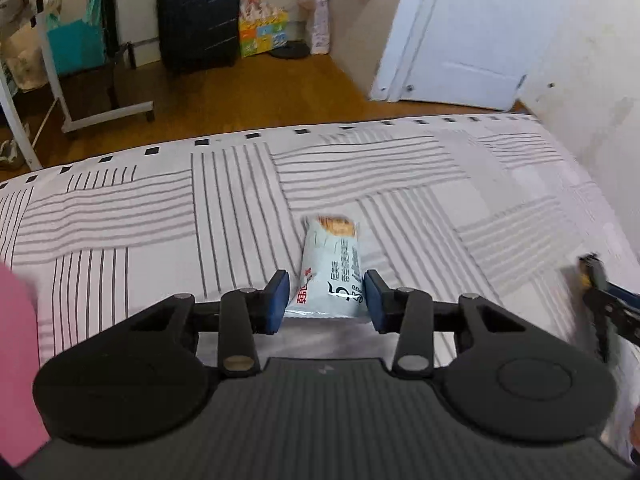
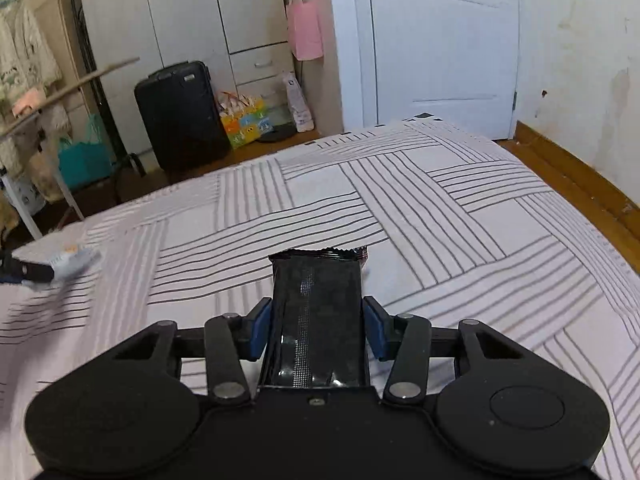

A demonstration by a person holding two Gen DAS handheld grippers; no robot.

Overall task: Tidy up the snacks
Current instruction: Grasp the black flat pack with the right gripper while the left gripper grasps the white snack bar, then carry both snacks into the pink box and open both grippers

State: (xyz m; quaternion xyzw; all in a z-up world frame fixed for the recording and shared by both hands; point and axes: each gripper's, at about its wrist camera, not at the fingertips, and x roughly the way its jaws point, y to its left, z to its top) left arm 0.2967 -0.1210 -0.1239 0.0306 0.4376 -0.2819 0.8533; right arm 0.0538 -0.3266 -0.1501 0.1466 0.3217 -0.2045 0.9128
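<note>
My left gripper (image 1: 326,294) is shut on a pale blue snack packet (image 1: 330,268) with an orange picture at its far end, and holds it above the striped bed (image 1: 160,208). My right gripper (image 2: 318,326) is shut on a black glossy snack packet (image 2: 318,316) with a crimped far edge, also above the bed (image 2: 440,208). In the right wrist view the left gripper with its pale packet (image 2: 68,262) shows blurred at the far left. In the left wrist view the right gripper (image 1: 600,296) shows blurred at the right edge.
A pink object (image 1: 16,360) is at the left edge of the left wrist view. Beyond the bed's far edge are a black suitcase (image 2: 180,116), a colourful box (image 2: 244,124), a teal bag (image 2: 84,160), a desk frame (image 1: 52,80) and a white door (image 2: 440,40).
</note>
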